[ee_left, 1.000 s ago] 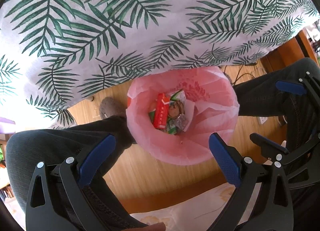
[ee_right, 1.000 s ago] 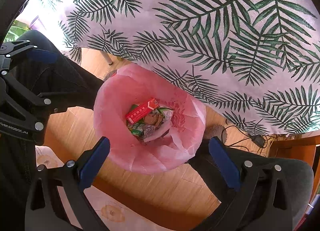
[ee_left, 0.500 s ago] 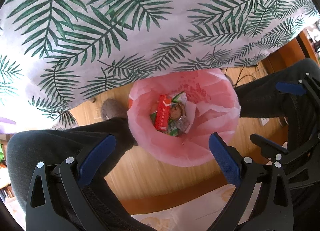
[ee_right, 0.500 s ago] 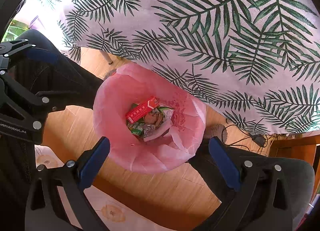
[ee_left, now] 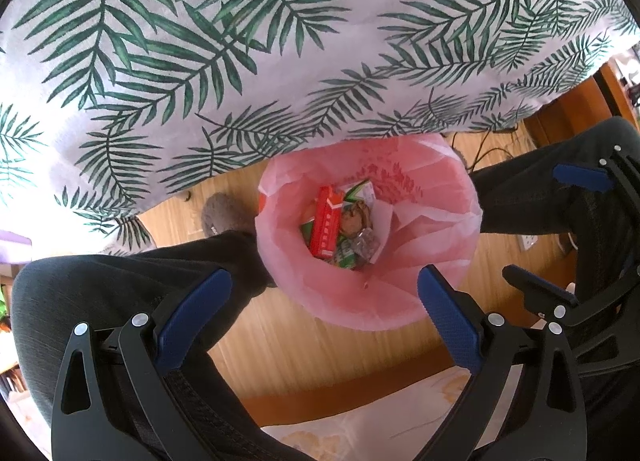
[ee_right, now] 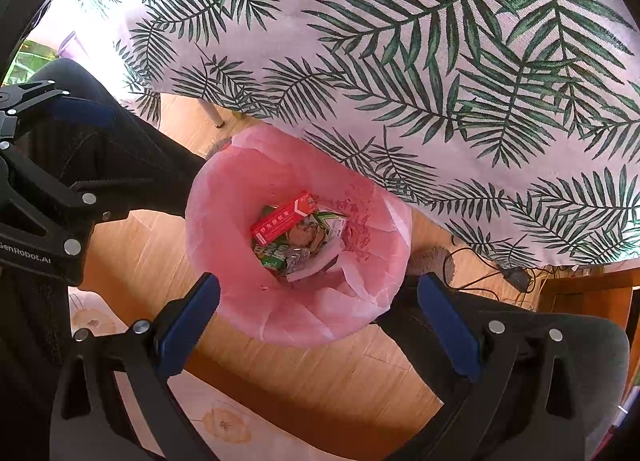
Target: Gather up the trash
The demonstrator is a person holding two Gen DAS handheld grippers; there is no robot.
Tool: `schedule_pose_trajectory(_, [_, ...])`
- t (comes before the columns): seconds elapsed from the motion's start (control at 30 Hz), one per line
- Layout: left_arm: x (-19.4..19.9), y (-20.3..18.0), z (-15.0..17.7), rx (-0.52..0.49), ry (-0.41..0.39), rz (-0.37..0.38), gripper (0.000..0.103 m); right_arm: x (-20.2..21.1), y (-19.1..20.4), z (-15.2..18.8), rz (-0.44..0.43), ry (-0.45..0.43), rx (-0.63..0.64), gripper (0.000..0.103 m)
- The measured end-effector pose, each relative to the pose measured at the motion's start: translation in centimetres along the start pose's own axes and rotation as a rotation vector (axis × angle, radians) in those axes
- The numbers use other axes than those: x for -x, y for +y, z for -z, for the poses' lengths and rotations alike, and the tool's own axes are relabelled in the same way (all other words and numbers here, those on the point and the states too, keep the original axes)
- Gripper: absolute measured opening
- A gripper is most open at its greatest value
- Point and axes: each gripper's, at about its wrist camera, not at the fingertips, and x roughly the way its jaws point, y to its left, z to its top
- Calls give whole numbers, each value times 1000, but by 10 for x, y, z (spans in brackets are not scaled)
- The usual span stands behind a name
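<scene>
A bin with a pink liner (ee_left: 432, 221) stands on the wooden floor between the person's legs; it also shows in the right wrist view (ee_right: 240, 197). Inside lie a red box (ee_left: 326, 221), green packets and crumpled wrappers; the red box shows in the right wrist view too (ee_right: 284, 217). My left gripper (ee_left: 324, 301) is open and empty, held above the bin's near rim. My right gripper (ee_right: 318, 305) is open and empty, also above the bin. Each gripper shows at the edge of the other's view.
A table with a palm-leaf tablecloth (ee_left: 280, 41) overhangs the bin's far side. The person's dark-trousered legs (ee_left: 120, 285) flank the bin. A grey slipper (ee_left: 224, 213) and cables (ee_right: 480, 261) lie on the floor. A floral cushion (ee_right: 224, 421) sits below.
Both grippers have drifted slightly back and up, so the bin looks a little farther away. Both stay open and empty.
</scene>
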Motion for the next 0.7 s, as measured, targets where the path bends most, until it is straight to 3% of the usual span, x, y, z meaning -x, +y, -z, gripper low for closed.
schedule_pose_trajectory(0.7, [-6, -1, 1, 9, 27, 2, 97, 0, -1, 0, -2, 3, -3, 98])
